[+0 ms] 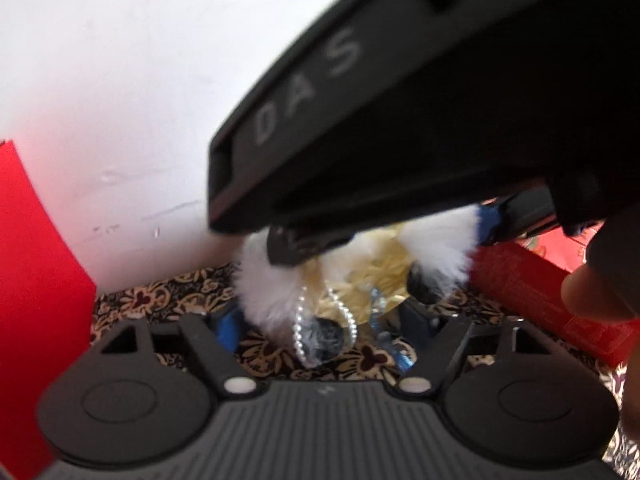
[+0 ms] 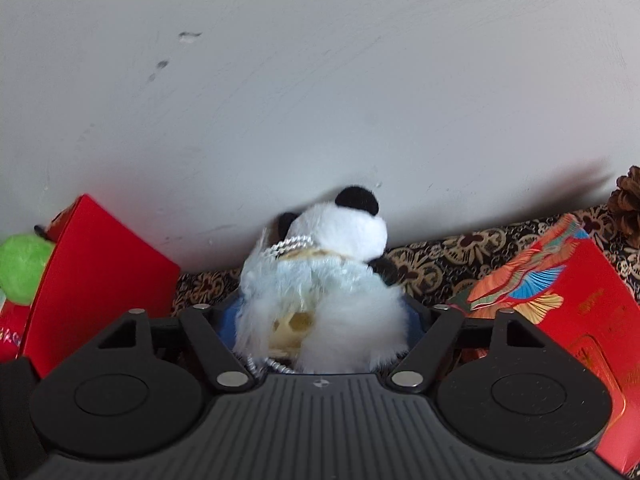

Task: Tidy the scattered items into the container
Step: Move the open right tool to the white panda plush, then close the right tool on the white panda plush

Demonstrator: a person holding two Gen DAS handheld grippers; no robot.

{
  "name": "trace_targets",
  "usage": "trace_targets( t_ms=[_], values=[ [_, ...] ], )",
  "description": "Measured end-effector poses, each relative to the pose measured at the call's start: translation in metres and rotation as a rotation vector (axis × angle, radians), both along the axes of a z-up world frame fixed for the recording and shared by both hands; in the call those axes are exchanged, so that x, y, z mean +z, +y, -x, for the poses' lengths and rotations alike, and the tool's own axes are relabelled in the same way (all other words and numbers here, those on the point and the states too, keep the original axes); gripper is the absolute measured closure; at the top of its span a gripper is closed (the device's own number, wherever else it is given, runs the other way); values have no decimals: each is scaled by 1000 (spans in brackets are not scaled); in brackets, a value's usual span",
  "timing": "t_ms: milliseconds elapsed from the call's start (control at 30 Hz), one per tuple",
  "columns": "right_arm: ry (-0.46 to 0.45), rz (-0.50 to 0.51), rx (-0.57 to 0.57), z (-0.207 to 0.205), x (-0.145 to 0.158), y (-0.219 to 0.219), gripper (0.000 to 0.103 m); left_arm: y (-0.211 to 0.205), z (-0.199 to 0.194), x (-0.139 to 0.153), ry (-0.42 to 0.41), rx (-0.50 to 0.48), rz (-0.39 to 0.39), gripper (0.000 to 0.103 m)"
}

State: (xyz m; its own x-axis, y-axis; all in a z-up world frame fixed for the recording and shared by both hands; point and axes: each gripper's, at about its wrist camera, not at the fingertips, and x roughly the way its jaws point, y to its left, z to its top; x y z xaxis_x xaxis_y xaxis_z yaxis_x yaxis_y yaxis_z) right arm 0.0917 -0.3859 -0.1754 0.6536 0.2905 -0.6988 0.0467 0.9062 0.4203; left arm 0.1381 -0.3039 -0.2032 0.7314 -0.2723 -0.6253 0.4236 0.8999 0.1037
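A white plush panda with black ears, a pearl necklace and a gold dress sits between the blue fingers of my right gripper, which is shut on it and holds it upright near the white wall. In the left wrist view the same panda hangs in front, with the right gripper's black body above it. My left gripper is open around the panda's lower part; its blue fingers stand beside the toy without clearly pressing it.
A red box stands at the left with a green plush toy behind it. A red box with a fish print lies at the right. A pine cone sits on the patterned cloth. The white wall is close ahead.
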Motion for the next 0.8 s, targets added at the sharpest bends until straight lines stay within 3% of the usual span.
trace_targets(
  t_ms=[267, 467, 567, 633, 800],
  values=[
    [-11, -25, -37, 23, 2, 2, 32, 10, 5, -1, -22, -35, 23, 38],
    [-12, -30, -34, 39, 8, 9, 34, 27, 5, 1, -17, -21, 81, 33],
    [3, 8, 0, 47, 17, 18, 34, 36, 13, 3, -31, -30, 94, 28],
    [27, 45, 42, 53, 21, 26, 34, 42, 18, 4, -46, -40, 101, 17],
    [102, 136, 69, 52, 25, 40, 25, 53, 17, 5, -50, -43, 117, 17]
  ],
)
